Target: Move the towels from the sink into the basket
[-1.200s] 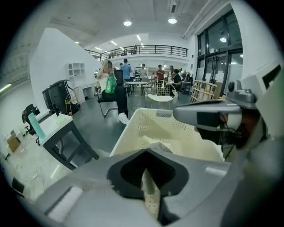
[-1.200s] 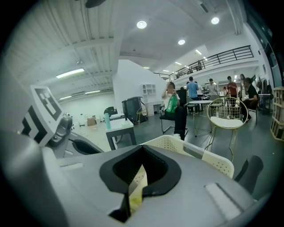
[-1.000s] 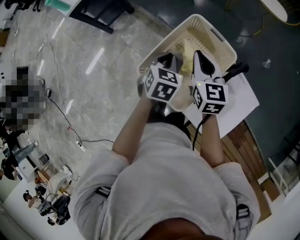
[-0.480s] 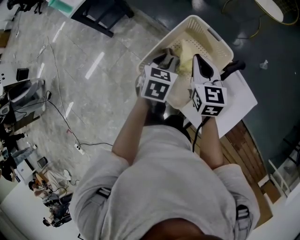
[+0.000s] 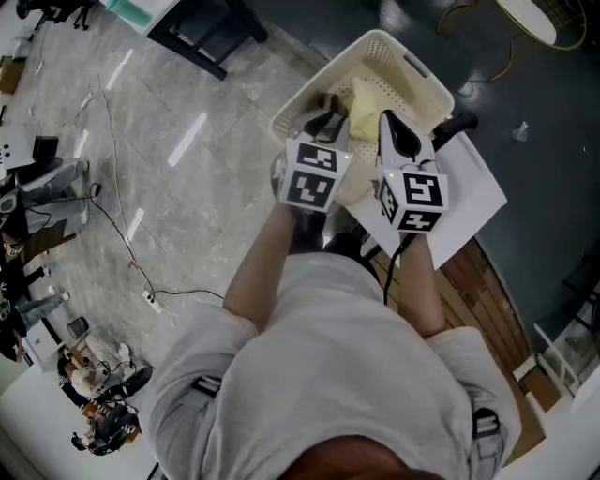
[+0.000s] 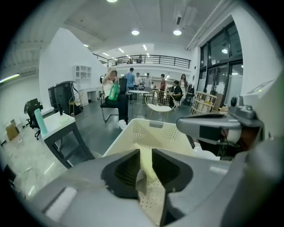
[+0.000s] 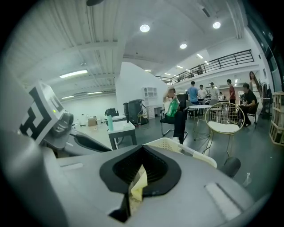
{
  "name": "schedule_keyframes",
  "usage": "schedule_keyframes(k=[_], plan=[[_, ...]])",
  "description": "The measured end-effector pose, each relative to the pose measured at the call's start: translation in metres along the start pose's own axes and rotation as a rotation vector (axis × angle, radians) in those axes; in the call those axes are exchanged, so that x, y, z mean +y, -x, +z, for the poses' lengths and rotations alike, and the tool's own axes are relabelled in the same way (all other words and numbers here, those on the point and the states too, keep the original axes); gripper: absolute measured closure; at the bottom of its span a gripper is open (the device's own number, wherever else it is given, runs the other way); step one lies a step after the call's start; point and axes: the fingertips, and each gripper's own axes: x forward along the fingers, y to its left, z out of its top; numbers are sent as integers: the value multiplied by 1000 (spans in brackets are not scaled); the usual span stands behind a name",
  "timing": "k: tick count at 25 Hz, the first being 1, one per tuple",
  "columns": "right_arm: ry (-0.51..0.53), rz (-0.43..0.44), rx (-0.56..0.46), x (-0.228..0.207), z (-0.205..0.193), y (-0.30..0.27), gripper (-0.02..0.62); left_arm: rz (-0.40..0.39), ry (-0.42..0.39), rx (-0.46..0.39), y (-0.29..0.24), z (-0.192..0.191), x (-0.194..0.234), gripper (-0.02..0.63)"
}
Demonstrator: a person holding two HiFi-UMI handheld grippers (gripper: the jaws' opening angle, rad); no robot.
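Observation:
A pale yellow towel [image 5: 361,94] hangs over the cream perforated basket [image 5: 441,89], held between both grippers. My left gripper [image 5: 328,117] is at the basket's near left rim, its jaws shut on a fold of the towel [image 6: 143,181]. The right gripper [image 5: 392,127] is beside it, shut on a corner of the same towel [image 7: 138,184]. In the left gripper view the basket [image 6: 153,133] lies just beyond my left gripper [image 6: 145,155], with the right gripper [image 6: 208,128] alongside. From my right gripper [image 7: 141,173] the basket rim [image 7: 186,148] shows ahead. No sink is in view.
The basket stands on a white sheet [image 5: 469,202] beside wooden boards [image 5: 487,291]. A dark table [image 5: 202,23] stands at the far left, and a cable [image 5: 122,225] runs across the pale floor. A wire chair [image 6: 159,99] and people are in the background.
Both grippers, still holding the towel, have edged slightly further over the basket. The grips look unchanged.

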Motion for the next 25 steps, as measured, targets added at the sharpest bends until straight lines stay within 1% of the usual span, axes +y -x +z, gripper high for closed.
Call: schedule_keyframes(k=[1,2,3,7,13,17,22,25], plan=[[3,1,-5,0,1,3,589,5,-7,-12,3,1,-3,499],[7,2,-10,0,2,7,589,16,-13,-27,6,3,-5,526],[11,3,-14,1,3,11,589,30,-16,-46,10,5,-6,587],[25,5,-27,3,7,27,589,61,5,-130,27,16,-17,586],[52,4,-54,2,17,60,589,42,62,-237,51,29,-53,586],[75,-3,-105,-1,30,82,589,44,41,-283,59,39,-75,586],[90,-19,-129,-6,28,111,589,44,34,-337,69,45,-101,586],[109,-26,-171,-5,36,128,589,41,21,-371,76,49,-116,586]])
